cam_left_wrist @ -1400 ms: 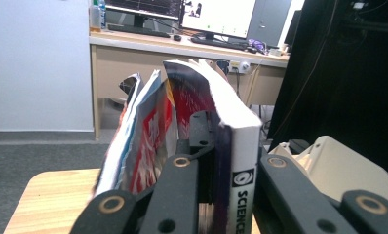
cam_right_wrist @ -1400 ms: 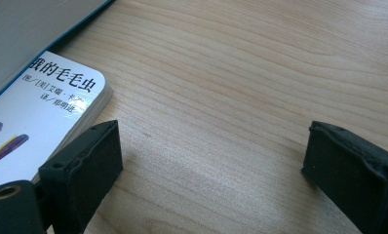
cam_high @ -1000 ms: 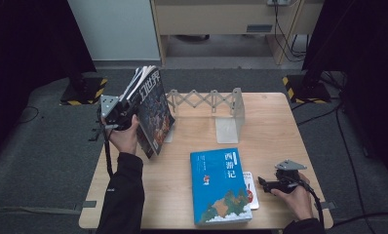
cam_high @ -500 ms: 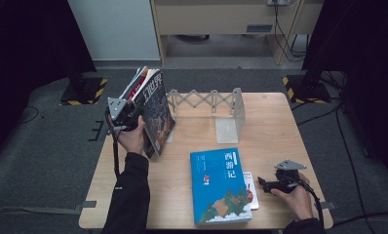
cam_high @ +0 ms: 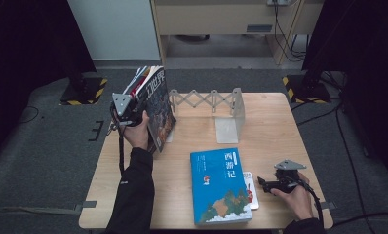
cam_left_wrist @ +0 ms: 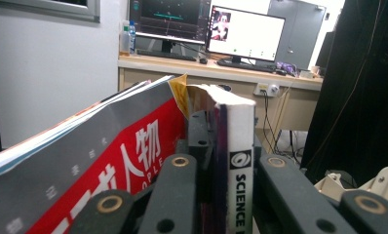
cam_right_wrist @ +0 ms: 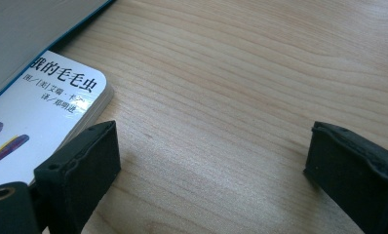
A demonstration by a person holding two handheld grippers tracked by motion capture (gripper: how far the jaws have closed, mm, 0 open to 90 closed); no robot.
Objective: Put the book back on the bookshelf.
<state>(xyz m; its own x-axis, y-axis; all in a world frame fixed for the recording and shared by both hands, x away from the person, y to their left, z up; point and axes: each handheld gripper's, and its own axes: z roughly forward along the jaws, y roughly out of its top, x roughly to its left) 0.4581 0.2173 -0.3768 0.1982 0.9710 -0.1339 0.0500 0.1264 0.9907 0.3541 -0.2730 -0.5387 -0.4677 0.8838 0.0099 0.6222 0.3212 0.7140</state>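
Books number 4: 2 upright, a science paperback (cam_left_wrist: pixel 241 161) pinched by the left hand-held gripper (cam_high: pixel 128 109) beside a red-covered magazine (cam_left_wrist: pixel 109 165). 2 lie flat on the worktop (cam_high: pixel 275 126), a blue book (cam_high: pixel 219 185) over a small white book (cam_right_wrist: pixel 41 112). Right hand-held gripper (cam_right_wrist: pixel 211 165) rests spread.

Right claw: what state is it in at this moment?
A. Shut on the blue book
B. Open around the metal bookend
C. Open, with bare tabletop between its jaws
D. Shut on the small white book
C. In the right gripper view the right claw has its jaws wide apart with only bare table between them; the small white book lies beside one jaw, ungripped.
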